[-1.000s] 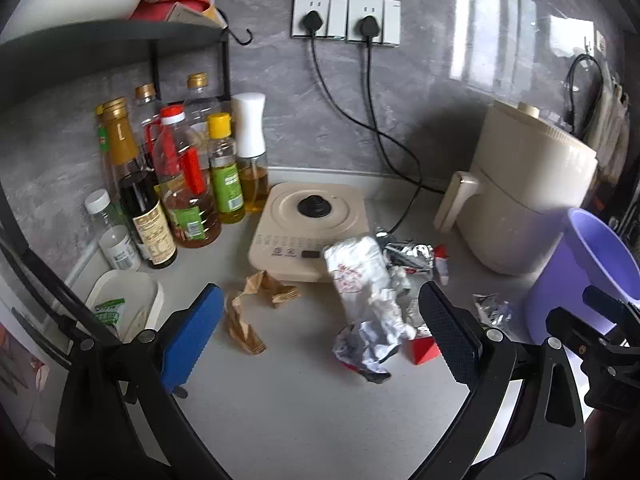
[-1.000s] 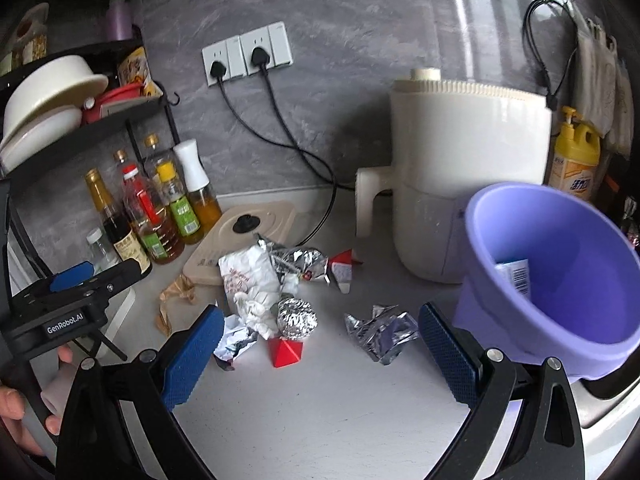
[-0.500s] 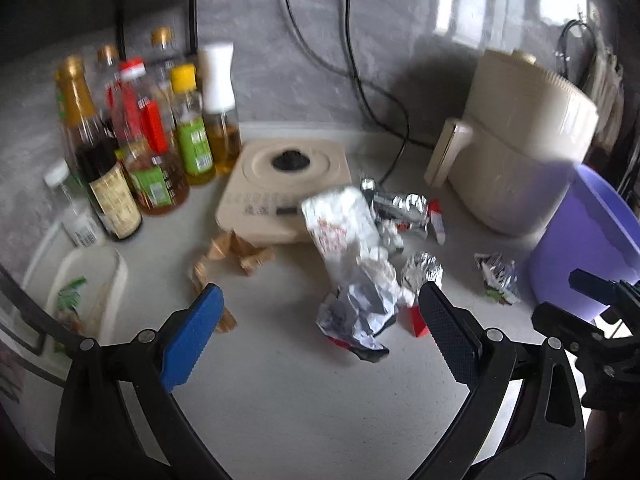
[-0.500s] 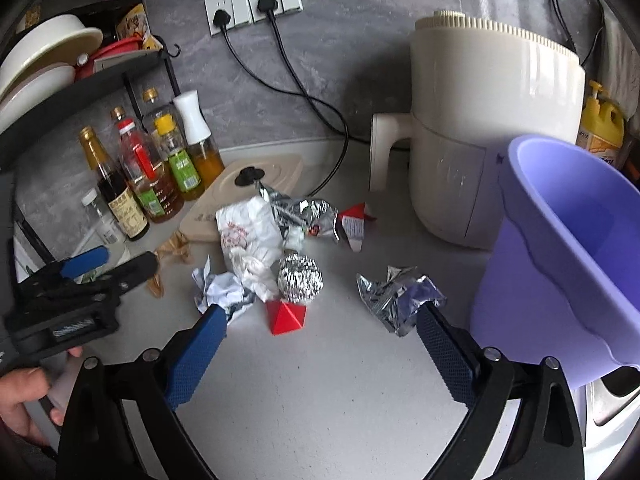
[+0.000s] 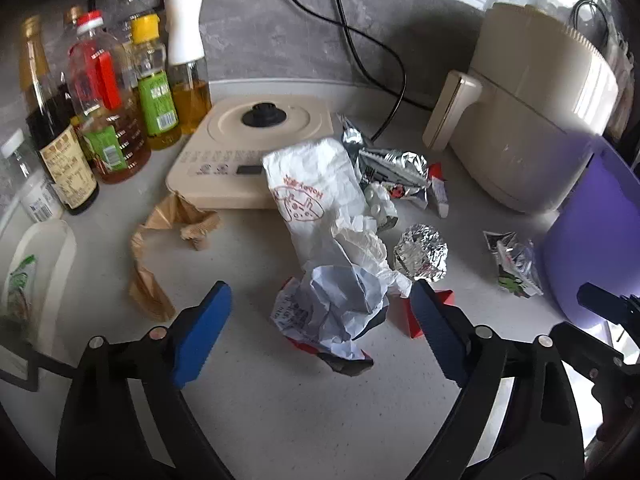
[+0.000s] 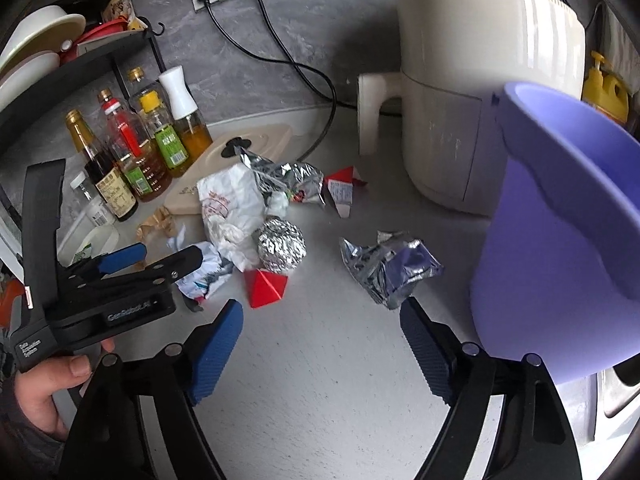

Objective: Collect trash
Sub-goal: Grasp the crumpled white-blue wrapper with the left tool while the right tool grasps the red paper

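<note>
A heap of trash lies on the pale counter. My left gripper (image 5: 316,300) hangs low over a crumpled bluish-white paper (image 5: 340,308); its jaws are closing with the paper between them, pads clear of it. Just beyond lie a white printed bag (image 5: 316,196), a foil ball (image 5: 420,252) and a brown paper strip (image 5: 148,264). My right gripper (image 6: 320,312) is closing over bare counter. A silver wrapper (image 6: 388,268) lies just ahead of its right finger, a red pyramid carton (image 6: 266,288) ahead of its left. The purple bin (image 6: 560,240) stands at the right.
A cream air fryer (image 5: 532,112) stands at the back right and a flat cream cooker (image 5: 256,148) behind the heap. Oil and sauce bottles (image 5: 104,120) line the left wall. A white dish (image 5: 44,264) sits at the far left. A hand (image 6: 44,384) holds the left gripper.
Both grippers have come down toward the counter, so the trash looms larger. The left one now straddles the crumpled paper. Both pairs of jaws stand slightly narrower.
</note>
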A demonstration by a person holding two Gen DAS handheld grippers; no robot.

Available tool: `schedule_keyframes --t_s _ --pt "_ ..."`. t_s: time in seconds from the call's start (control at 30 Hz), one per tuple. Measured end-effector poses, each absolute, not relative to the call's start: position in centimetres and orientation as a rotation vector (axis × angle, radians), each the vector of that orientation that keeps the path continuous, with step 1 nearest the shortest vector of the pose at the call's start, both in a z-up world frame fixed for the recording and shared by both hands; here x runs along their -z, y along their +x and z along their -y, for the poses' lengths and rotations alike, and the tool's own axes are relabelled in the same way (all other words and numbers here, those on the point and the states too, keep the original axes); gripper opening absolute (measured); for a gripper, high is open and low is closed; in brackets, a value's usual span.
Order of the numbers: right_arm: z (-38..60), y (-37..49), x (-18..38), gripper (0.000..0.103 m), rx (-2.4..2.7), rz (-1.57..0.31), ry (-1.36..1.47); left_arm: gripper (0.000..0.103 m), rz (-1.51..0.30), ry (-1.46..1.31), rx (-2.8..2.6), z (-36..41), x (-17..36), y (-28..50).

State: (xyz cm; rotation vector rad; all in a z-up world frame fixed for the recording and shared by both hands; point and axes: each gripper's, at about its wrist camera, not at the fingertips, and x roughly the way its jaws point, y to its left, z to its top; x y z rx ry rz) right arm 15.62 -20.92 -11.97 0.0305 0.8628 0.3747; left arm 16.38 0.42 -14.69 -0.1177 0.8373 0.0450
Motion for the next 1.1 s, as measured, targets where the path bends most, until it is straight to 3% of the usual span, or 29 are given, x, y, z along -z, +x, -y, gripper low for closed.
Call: schedule_keyframes --t_s 0.13,0.23,0.33,0.63,0.7,1.03,1.1 --pt "20.9 15.8 12.5 0.077 -0.383 -0.878 0.038 0.08 -0.853 -0.13 -0.04 -0.1 15.8 17.1" --pt "20.5 16.2 13.1 0.077 -0.401 -0.895 0.051 0.054 -0.883 -0.153 -0.04 -0.2 16.6 17.3" --pt "19.8 16.7 13.7 0.077 -0.427 -0.908 0.052 0.041 -0.85 -0.161 -0.056 -0.4 15.9 16.5" --pt "17.9 18.2 14.9 0.067 -0.501 -0.926 0.067 0.036 -0.816 -0.19 -0.102 -2.5 14.2 14.1" --pt "17.3 18.6 15.1 0.06 -0.518 -0.932 0.071 0.035 -0.8 -0.196 -0.103 -2.9 13.7 13.6" --pt "14.2 20.0 16.0 0.058 -0.58 -0.926 0.035 0.035 -0.765 -0.186 -0.16 -4.7 11.8 11.7" --pt "13.9 20.2 16.4 0.044 -0.586 -0.943 0.036 0.035 -0.759 -0.183 -0.174 -5.0 11.3 11.4"
